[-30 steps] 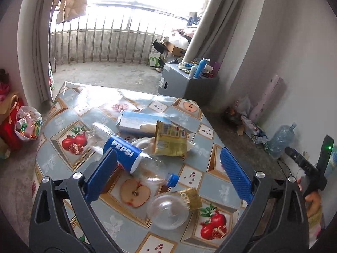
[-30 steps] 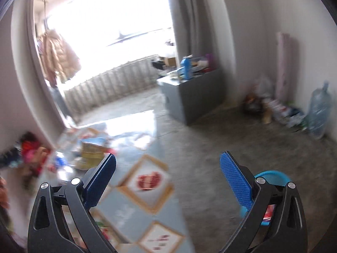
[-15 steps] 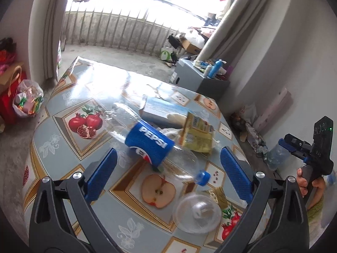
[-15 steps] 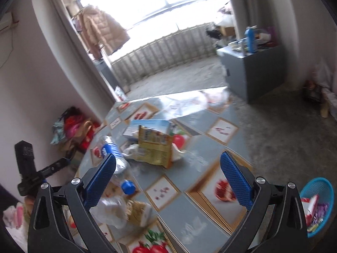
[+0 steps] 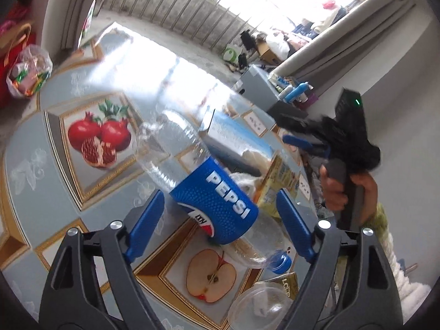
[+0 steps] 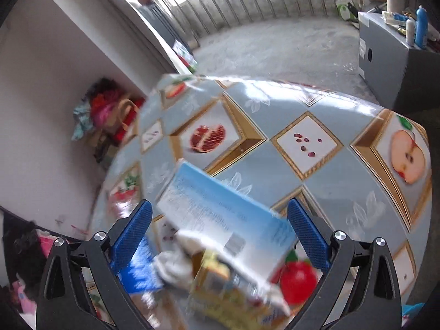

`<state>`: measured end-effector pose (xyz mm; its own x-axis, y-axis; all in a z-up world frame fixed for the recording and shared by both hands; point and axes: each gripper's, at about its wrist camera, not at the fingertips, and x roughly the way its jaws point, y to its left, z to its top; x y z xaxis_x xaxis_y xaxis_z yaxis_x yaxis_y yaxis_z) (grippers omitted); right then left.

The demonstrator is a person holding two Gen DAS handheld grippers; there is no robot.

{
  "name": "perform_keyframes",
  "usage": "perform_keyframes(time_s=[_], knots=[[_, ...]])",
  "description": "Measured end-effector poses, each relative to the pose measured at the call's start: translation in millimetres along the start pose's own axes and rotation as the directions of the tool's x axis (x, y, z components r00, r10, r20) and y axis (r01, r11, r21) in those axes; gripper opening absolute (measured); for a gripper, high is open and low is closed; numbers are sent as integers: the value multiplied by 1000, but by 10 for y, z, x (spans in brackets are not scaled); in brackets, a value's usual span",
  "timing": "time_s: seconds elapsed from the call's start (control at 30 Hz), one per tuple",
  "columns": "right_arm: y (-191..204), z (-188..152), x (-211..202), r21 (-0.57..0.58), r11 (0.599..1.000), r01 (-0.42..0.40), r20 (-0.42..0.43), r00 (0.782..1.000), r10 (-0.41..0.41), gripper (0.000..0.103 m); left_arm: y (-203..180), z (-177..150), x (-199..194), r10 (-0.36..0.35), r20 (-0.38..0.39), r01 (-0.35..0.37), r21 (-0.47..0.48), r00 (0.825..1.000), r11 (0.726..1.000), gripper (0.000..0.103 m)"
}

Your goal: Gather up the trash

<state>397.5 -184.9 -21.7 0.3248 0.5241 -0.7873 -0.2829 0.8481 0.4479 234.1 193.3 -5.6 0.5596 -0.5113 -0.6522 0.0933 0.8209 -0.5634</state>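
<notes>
Pepsi bottle (image 5: 211,200), clear, blue-labelled, blue-capped, on its side between the just-narrowing, still-apart left claw (image 5: 220,227) pads

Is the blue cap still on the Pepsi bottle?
Yes, the Pepsi bottle lies on the table with its blue cap on the neck.
</notes>
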Motion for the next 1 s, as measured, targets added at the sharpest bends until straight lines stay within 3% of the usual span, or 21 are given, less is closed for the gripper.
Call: perform_keyframes(time_s=[0.2,0.33,0.53,0.8,1.0], knots=[[-44,61,470,-25,1000,17,-136,991,-21,96,82,-167,251,-44,-80,40,-50,996,998,68],[-2,-125,433,-86,995,49,-159,985,-63,85,88,-223,378,-78,-96,71,-71,992,995,63],[-127,-397,151,-23,999,30,-136,990,-33,70,20,-260,483,-140,-71,134,-84,988,987,48],[-337,-978,-221,86,994,70,-49,997,-66,68,-231,-427,563,-192,-96,188,-44,977,981,43],[-568,-1568,-637,236,965,114,11,993,-120,67,-425,-630,621,-243,-150,243,-19,958,970,41]])
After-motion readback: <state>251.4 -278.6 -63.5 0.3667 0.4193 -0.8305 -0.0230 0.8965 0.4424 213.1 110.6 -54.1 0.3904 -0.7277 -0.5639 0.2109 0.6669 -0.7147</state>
